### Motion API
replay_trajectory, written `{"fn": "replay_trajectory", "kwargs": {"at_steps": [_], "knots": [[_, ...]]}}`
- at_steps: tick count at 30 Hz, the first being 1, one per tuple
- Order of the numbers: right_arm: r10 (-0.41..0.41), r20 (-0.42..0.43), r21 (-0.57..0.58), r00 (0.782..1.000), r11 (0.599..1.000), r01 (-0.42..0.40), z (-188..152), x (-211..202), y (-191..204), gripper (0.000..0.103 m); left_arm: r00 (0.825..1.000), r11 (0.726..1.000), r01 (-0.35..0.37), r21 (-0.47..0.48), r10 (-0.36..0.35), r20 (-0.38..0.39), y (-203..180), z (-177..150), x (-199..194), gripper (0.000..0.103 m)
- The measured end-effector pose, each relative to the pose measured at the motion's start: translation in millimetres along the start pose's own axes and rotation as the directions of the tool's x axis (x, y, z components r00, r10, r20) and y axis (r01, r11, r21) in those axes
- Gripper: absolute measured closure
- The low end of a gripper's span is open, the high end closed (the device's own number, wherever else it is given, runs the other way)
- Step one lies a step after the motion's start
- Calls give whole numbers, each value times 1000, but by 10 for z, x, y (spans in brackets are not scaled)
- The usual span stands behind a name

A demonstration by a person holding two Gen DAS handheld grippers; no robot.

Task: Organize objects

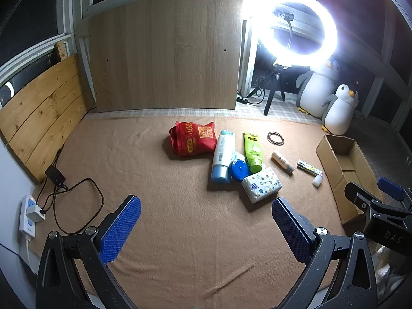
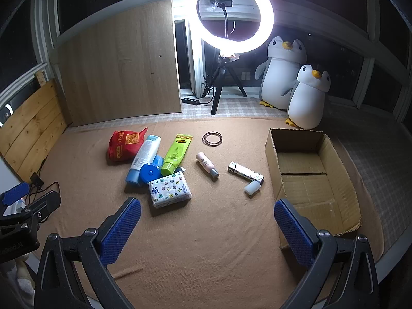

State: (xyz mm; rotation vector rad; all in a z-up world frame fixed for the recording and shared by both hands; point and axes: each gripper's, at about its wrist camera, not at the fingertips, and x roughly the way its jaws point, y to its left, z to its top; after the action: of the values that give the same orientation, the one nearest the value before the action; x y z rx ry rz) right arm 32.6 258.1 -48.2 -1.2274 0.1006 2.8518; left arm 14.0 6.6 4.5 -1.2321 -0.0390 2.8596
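On the tan blanket lie a red bag (image 1: 191, 139) (image 2: 125, 144), a white-and-blue bottle (image 1: 222, 155) (image 2: 143, 158), a blue round lid (image 1: 239, 170) (image 2: 150, 172), a green tube (image 1: 253, 152) (image 2: 176, 154), a patterned tissue pack (image 1: 261, 184) (image 2: 170, 189), a small pink bottle (image 1: 282, 161) (image 2: 207, 165), a patterned stick with a white cap (image 1: 310, 169) (image 2: 246, 173) and thin rings (image 1: 275, 137) (image 2: 212, 138). An open cardboard box (image 1: 332, 163) (image 2: 273, 170) stands to their right. My left gripper (image 1: 206, 217) and right gripper (image 2: 207, 219) are open and empty, hovering in front of the objects.
A ring light on a tripod (image 2: 229, 13) and two plush penguins (image 2: 307, 95) stand behind. A wooden panel (image 1: 164, 54) leans at the back. A power strip with cables (image 1: 29, 213) lies at the left edge. The right gripper shows at the right of the left wrist view (image 1: 381, 206).
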Motion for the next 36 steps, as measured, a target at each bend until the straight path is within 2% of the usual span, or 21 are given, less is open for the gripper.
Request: {"fn": "replay_trajectory", "kwargs": {"at_steps": [36], "knots": [[9, -26, 20, 1000, 1000, -9, -25, 39, -20, 1, 1000, 1000, 4, 2, -4, -6, 1, -9, 28, 0]]}}
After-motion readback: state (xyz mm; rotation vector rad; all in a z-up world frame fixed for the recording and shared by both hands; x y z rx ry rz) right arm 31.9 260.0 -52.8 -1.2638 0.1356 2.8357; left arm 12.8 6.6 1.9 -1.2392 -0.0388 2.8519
